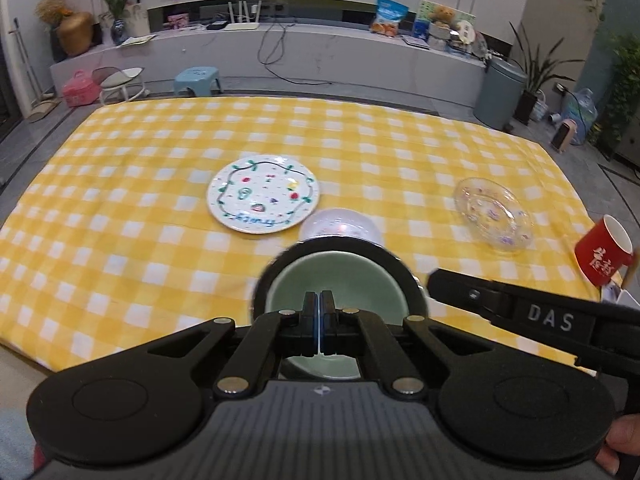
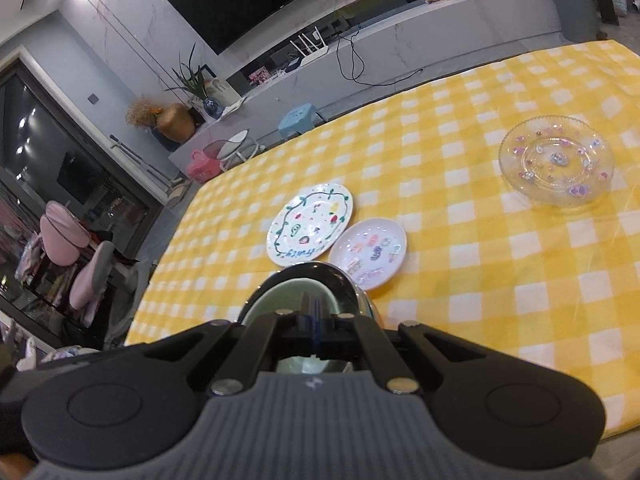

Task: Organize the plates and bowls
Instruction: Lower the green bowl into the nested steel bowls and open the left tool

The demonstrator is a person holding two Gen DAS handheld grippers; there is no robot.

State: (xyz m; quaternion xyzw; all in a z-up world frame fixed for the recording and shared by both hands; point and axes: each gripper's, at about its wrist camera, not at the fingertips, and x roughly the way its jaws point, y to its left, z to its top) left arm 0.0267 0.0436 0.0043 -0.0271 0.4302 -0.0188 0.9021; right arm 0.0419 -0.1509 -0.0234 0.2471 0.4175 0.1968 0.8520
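A black bowl with a pale green inside [image 1: 340, 280] is held above the yellow checked table. My left gripper [image 1: 319, 300] is shut on its near rim. My right gripper [image 2: 316, 304] is shut on the same bowl [image 2: 280, 300] from the side; its arm reaches in from the right in the left wrist view. Beyond lie a white painted plate [image 1: 263, 194] [image 2: 310, 224], a small pale plate [image 1: 340, 226] [image 2: 370, 252] and a clear glass plate [image 1: 494, 214] [image 2: 556, 164].
A red mug [image 1: 604, 250] stands at the table's right edge. The tablecloth [image 1: 140, 200] covers the whole table. Beyond the far edge are a blue stool [image 1: 198, 80], a grey bin [image 1: 500, 92] and a TV bench.
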